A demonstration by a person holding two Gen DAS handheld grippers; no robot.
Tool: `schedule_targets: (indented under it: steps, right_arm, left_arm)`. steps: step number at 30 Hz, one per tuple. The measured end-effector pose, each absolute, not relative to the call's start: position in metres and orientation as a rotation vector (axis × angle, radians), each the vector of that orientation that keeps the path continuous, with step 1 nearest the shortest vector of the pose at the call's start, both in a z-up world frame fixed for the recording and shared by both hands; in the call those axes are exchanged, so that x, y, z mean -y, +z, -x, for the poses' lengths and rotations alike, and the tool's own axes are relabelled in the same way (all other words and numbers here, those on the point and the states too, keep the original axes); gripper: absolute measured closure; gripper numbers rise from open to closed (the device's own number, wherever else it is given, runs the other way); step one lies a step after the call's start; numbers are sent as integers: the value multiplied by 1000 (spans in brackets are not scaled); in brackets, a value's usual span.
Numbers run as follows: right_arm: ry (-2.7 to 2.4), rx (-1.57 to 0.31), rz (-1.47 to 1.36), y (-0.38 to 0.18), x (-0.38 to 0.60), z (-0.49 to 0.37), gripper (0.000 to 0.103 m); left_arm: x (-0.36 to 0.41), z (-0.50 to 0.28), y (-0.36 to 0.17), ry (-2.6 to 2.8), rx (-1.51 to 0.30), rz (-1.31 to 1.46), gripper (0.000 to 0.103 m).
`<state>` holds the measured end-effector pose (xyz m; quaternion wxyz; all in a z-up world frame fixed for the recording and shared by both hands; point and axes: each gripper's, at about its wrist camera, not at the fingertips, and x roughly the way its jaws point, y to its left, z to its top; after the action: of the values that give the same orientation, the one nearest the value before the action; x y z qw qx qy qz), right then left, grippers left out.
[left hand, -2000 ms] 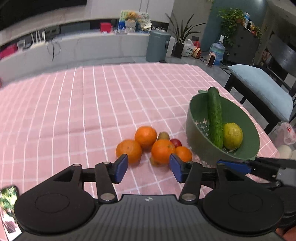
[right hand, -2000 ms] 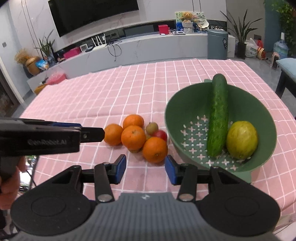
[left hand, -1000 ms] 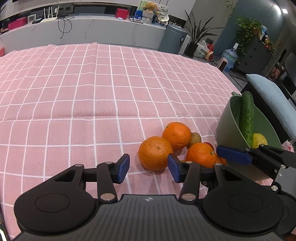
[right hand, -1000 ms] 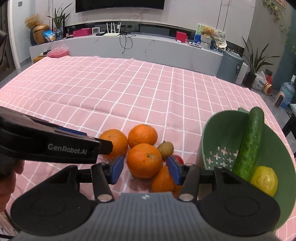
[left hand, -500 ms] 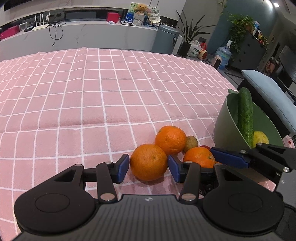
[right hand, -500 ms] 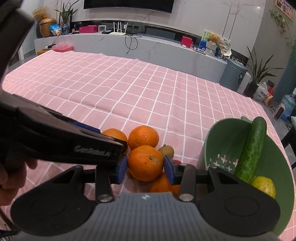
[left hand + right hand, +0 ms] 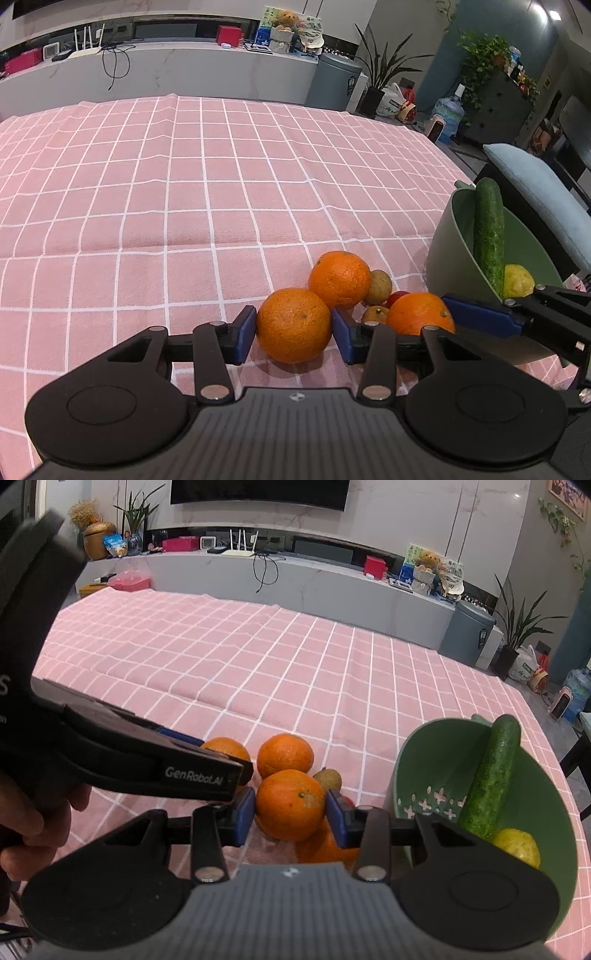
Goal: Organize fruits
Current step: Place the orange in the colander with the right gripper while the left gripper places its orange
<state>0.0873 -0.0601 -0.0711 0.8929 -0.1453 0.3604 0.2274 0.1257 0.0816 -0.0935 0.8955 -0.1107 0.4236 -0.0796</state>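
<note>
Oranges gripped, one per tongs.
Left tongs (image 7: 293, 326) clasp the near orange (image 7: 293, 325); right tongs (image 7: 290, 810) clamp another orange (image 7: 290, 805); green colander (image 7: 436, 760) lies rightward, right hand nearer.

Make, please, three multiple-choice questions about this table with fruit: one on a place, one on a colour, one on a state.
1. Where is the cucumber?
A) flat on the cloth
B) in a gripper
C) in the green bowl

2. What colour is the tablecloth?
A) pink with white lines
B) blue
C) plain grey

3. What is the state of the right gripper?
A) open and empty
B) shut on an orange
C) shut on a lemon

Key:
1 C: it leans on the bowl's wall.
2 A: a white grid runs over pink.
3 B: its jaws have just been closing, and both pads press the orange.
</note>
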Motion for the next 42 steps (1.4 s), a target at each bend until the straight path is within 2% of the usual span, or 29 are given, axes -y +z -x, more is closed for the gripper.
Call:
schedule_targets:
  steps: [13, 24, 33, 42]
  right_arm:
    - [457, -760, 156, -35, 112, -79, 64]
    - [373, -776, 110, -7, 182, -82, 64]
    - [335, -878, 195, -20, 215, -97, 64]
    - [348, -969, 215, -42, 223, -111, 64]
  left_arm:
    - [-87, -95, -54, -159, -786, 344, 53]
    - [-10, -103, -1, -363, -765, 244, 53]
    - [59, -124, -11, -474, -862, 115, 53]
    - [75, -135, -35, -500, -969, 92, 53]
